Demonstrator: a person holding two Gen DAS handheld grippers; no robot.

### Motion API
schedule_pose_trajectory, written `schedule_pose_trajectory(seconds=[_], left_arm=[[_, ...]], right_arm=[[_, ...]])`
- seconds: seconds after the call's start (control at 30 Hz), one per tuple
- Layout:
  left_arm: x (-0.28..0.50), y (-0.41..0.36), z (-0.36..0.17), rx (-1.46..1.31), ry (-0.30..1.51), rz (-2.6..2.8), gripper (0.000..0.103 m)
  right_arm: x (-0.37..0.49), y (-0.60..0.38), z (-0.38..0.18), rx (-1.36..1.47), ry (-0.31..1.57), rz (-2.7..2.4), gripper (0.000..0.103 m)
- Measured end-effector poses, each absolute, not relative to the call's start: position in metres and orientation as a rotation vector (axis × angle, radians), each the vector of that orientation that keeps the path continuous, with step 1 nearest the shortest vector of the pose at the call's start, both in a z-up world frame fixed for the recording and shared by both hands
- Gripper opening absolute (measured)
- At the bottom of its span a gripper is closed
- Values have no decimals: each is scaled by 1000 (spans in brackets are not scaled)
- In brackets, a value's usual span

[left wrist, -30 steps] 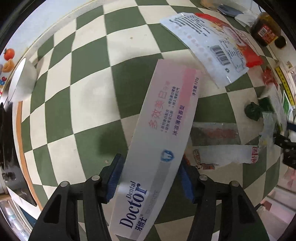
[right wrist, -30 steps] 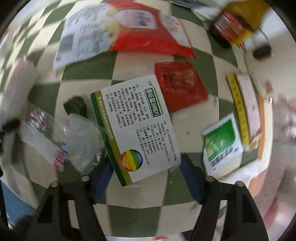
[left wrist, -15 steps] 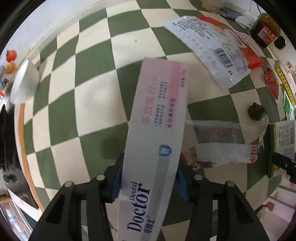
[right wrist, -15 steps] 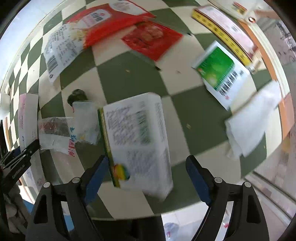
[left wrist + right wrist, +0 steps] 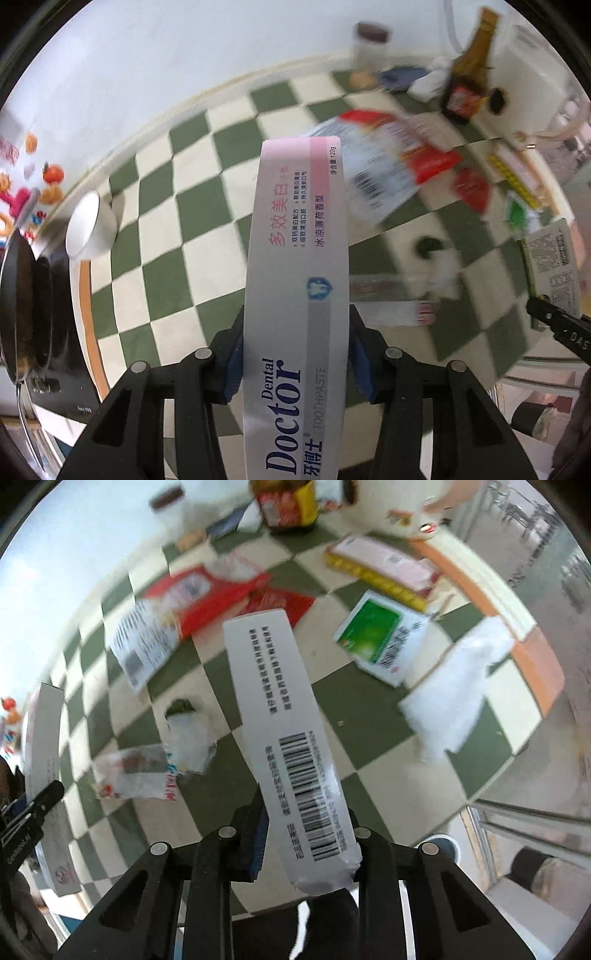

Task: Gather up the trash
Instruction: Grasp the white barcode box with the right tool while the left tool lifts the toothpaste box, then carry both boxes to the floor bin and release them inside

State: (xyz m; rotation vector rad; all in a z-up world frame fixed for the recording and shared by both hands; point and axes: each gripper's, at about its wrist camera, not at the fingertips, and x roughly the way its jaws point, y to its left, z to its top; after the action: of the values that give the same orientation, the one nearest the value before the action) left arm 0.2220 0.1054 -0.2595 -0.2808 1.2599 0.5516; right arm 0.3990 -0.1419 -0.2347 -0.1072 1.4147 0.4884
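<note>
Left tool (image 5: 295, 350): blue pads pressed against both long edges of the toothpaste box (image 5: 299, 266), pinching it near its printed "Doctor" end, the box clear of the tabletop (image 5: 147, 236)
Toothpaste box: white fading to pink at its far end, standing lengthwise out of the tool; in the right wrist view it shows at the far left edge, with the black tip of the left tool below it
Right tool (image 5: 306, 845): jaws have just been closing, and now grip the medicine box (image 5: 280, 723) by its narrow sides at the barcode end, one blue pad visible on the left side
Medicine box: white, held edge-on and tilted, lifted off the tabletop; its torn flap hangs at the near end
Clear wrapper (image 5: 140, 771): crumpled plastic with red print, lying on the checkered tabletop to the left of the medicine box
Dark green lump (image 5: 179, 707): on the tabletop left of the medicine box, touching a crumpled white bag below it
Red and white pouch (image 5: 173, 613): flat on the tabletop beyond the medicine box, up and to the left
Green sachet (image 5: 380, 635): flat, right of the medicine box
White tissue (image 5: 454, 698): right of the medicine box, near the orange table edge
White bowl (image 5: 90, 225): left of the toothpaste box, at the tabletop edge
</note>
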Motion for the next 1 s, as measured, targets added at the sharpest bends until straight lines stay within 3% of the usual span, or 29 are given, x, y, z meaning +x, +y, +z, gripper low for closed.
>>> schedule_pose_trajectory(seconds=[0.27, 0.53, 0.7, 1.0], left_arm=[[266, 25, -207, -151, 1185, 345, 45], [310, -137, -229, 38, 1235, -8, 45], [323, -253, -308, 127, 1360, -246, 45], [322, -431, -596, 221, 1768, -574, 45]], right_arm=[[370, -188, -219, 72, 1300, 367, 26], [309, -340, -260, 299, 1295, 101, 25], [248, -458, -338, 479, 1377, -129, 25], [151, -605, -589, 777, 1579, -350, 25]])
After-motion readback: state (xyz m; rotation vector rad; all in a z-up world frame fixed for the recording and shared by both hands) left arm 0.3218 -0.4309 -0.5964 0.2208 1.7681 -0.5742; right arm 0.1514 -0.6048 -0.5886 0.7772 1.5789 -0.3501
